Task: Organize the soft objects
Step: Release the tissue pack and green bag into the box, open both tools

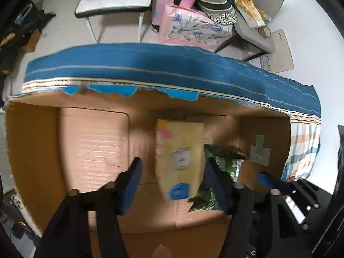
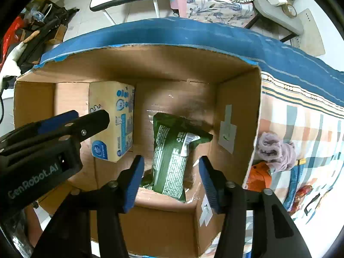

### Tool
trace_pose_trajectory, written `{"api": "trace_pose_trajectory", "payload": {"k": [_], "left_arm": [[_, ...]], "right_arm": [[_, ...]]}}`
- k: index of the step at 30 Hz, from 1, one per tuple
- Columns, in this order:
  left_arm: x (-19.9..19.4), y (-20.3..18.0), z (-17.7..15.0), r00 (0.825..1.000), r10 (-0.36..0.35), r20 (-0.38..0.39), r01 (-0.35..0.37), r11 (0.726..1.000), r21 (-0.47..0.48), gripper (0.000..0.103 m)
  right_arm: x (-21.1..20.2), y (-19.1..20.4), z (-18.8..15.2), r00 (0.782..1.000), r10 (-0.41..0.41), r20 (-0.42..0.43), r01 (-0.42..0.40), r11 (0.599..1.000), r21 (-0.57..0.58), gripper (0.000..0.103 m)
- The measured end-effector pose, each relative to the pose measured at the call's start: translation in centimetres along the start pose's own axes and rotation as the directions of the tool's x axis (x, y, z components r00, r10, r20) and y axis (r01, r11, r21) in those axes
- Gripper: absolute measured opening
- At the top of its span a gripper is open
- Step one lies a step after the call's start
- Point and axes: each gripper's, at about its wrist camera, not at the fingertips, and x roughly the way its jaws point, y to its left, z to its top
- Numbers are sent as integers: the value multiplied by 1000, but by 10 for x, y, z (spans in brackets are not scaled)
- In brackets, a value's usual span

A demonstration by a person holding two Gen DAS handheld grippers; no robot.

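An open cardboard box [image 1: 32, 150] stands on the bed. In the left wrist view a yellow tissue pack [image 1: 180, 159] stands inside it. My left gripper [image 1: 175, 185] hangs over the pack, open, with its blue pads clear of the pack's sides. A green snack packet [image 2: 169, 154] lies on the box floor to the right of the yellow pack [image 2: 111, 120]. My right gripper [image 2: 172, 180] is above the packet, open, and its pads do not touch it. The left gripper's black housing [image 2: 43, 150] fills the left of the right wrist view.
A purple cloth [image 2: 275, 150] and an orange item [image 2: 258, 176] lie on the checked bedspread [image 2: 305, 129] right of the box. Beyond the bed's blue edge [image 1: 172, 64] are a floral pillow [image 1: 193, 28], a pink suitcase [image 1: 172, 0] and chairs.
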Motion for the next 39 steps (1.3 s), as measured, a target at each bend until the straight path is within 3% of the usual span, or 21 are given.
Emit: {"api": "trace_pose_trajectory", "payload": {"k": [5,10,21,29,36,39], "left_arm": [[-17,4,-14,996,64,61,-65,998,2,85],[-40,8,-38,977,154,148,-155,988,-4,97],[-79,11,-100,935,221,279,-228,974,-4,98],[-120,-1,-155,881,266,392,-278,960,-27,98],[-149,-17,-198,848,278,451,-297,954,-31,98],[-155,-26,-210,846,273,458,-294,956,-28,98]], "right_arm": [[-11,1,-4,1000,-10,29,10,1000,-1,80],[-21,6,-29,997,-9,76,10,1000,-2,103],[-50,22,-96,976,-2,219,8,1000,-28,103],[-90,30,-155,941,-19,337,34,999,-37,103],[-121,25,-201,917,39,397,-22,999,-48,103],[-129,18,-216,911,69,406,-51,997,-56,103]]}}
